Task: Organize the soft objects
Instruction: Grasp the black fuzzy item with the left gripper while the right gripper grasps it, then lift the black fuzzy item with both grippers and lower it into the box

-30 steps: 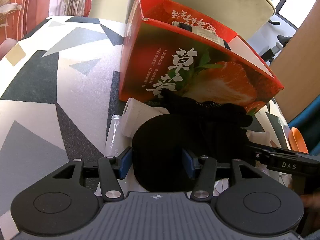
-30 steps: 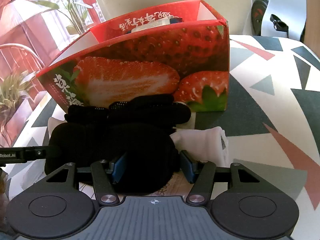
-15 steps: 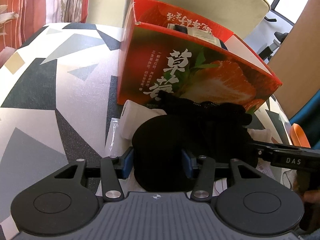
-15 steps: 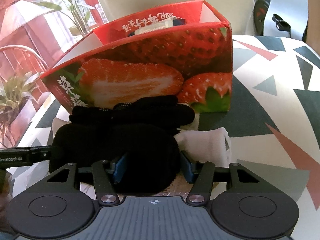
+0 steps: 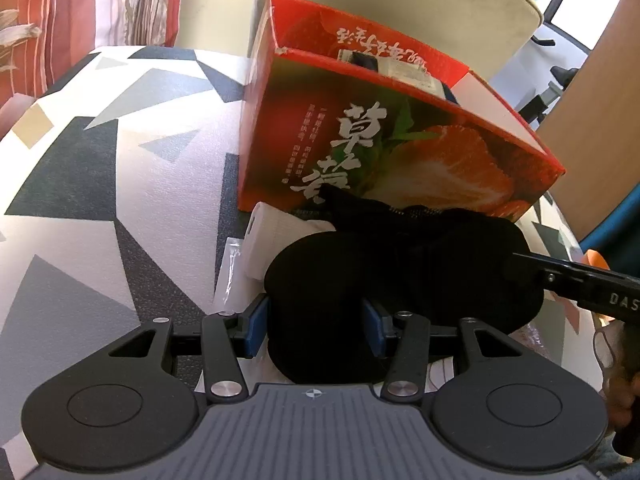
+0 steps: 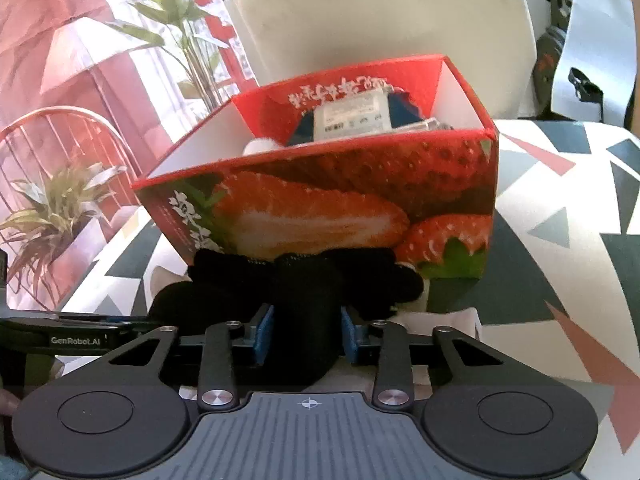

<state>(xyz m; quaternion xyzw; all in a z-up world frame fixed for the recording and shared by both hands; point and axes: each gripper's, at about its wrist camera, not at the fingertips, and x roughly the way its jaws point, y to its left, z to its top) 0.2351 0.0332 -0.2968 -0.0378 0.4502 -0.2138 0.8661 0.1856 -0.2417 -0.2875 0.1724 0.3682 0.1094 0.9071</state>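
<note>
Black mask (image 5: 392, 280): soft, matte padded fabric with two rounded lobes, lying just ahead of both tools, against the foot of the box (image 5: 400, 148).

Left gripper (image 5: 316, 316): pitched steeply down, blue pads (image 5: 256, 320) set at a middling width on either side of the mask's one lobe, touching it on both sides. Unchanged from a second ago; same width, same place.

Right gripper (image 6: 306, 334): also angled down, less steeply. Jaws closing, with the mask's other lobe between them; the fabric is squeezed into a narrow upright column between the blue pads (image 6: 264, 332). A second ago this lobe was broad and round between wider jaws. The view has also lifted: the box interior now shows, which it barely did before.

The other tool crosses each view as a thin black bar at the side. A bit of a hand (image 5: 620, 400) shows at the right edge of the left view.

White cloth (image 5: 276, 236): ribbed, folded, under and beside the mask, left of the left tool. A clear plastic wrapper (image 5: 228, 276) lies next to it.

Box: glossy red cardboard, strawberry print, open top, a packet (image 6: 352, 116) inside. It stands directly beyond the mask.

Tabletop (image 5: 120, 200): pebbled, printed with grey, dark and white triangles. A cream chair back (image 6: 380, 20) rises behind the box.
</note>
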